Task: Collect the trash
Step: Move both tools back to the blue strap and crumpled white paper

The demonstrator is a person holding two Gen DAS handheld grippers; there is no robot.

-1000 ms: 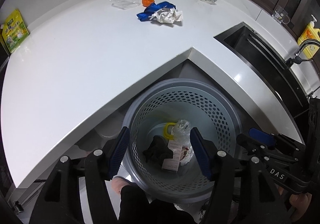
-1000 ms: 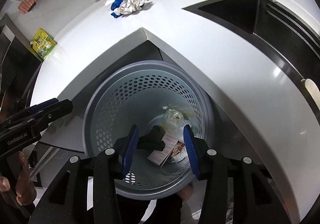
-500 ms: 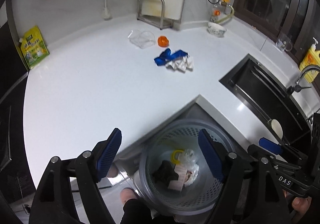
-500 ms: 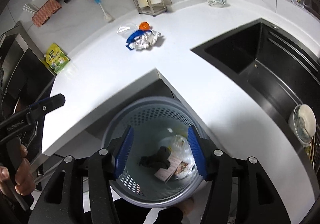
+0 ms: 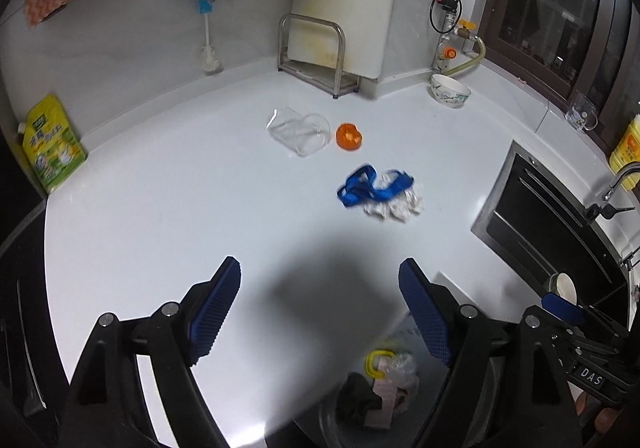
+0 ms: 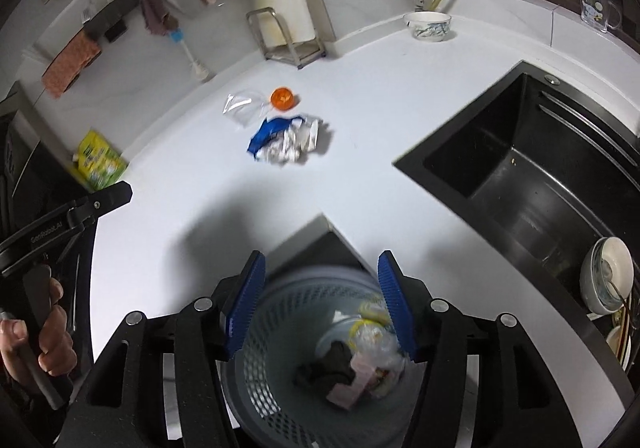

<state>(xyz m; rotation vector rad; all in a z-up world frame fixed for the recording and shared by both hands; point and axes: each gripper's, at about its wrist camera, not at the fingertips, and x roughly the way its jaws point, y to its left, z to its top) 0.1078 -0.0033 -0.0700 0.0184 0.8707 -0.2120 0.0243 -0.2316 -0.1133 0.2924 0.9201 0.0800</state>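
Note:
On the white counter (image 5: 180, 207) lie a crumpled white paper with a blue strip (image 5: 380, 191), an orange cap (image 5: 349, 135) and a clear plastic wrapper (image 5: 300, 129). They also show in the right wrist view: the paper (image 6: 288, 139), the cap (image 6: 283, 98), the wrapper (image 6: 244, 107). A grey perforated bin (image 6: 288, 312) below the counter corner holds trash; it also shows in the left wrist view (image 5: 384, 388). My left gripper (image 5: 320, 312) is open and empty over the counter's near part. My right gripper (image 6: 320, 304) is open and empty above the bin.
A black sink (image 6: 532, 175) lies to the right, with bowls (image 6: 608, 276) beside it. A metal rack (image 5: 316, 55), a patterned bowl (image 5: 450, 91), a yellow pouch (image 5: 52, 143) and a dish brush (image 5: 208, 43) stand along the back wall. A glass mug (image 5: 582, 115) stands at far right.
Both grippers have risen and tilted up from the bin toward the counter. The left jaws have opened wider. The bin now lies at the bottom of both views.

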